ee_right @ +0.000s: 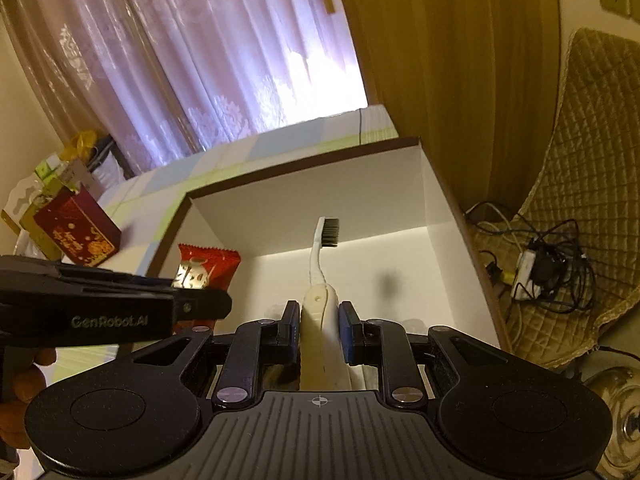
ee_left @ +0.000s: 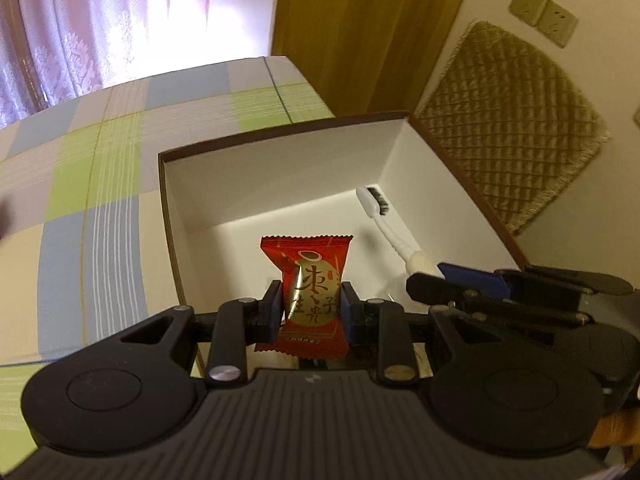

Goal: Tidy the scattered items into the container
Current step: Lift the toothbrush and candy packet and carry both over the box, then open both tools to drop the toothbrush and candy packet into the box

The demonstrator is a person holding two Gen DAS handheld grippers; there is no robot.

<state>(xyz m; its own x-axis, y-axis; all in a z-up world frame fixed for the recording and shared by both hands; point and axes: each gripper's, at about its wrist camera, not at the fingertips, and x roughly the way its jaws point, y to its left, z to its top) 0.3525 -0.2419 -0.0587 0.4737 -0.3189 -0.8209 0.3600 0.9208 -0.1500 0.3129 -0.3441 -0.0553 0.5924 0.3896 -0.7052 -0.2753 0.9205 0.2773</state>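
Note:
My left gripper (ee_left: 310, 308) is shut on a red candy packet (ee_left: 310, 280) with gold lettering, held upright over the near part of an open white box (ee_left: 280, 160) with a brown rim. My right gripper (ee_right: 319, 322) is shut on the cream handle of a white toothbrush (ee_right: 320, 264); its dark bristle head points into the same box (ee_right: 360, 188). In the left wrist view the toothbrush (ee_left: 380, 220) and the right gripper (ee_left: 440, 276) enter from the right. In the right wrist view the left gripper (ee_right: 192, 300) with the candy packet (ee_right: 208, 264) shows at the left.
The box sits on a bed with a checked green, blue and cream sheet (ee_left: 100, 168). A quilted gold cushion (ee_left: 516, 128) and tangled cables with a power strip (ee_right: 536, 268) lie to the right. Red and gold gift bags (ee_right: 76, 232) stand at the left. Curtains hang behind.

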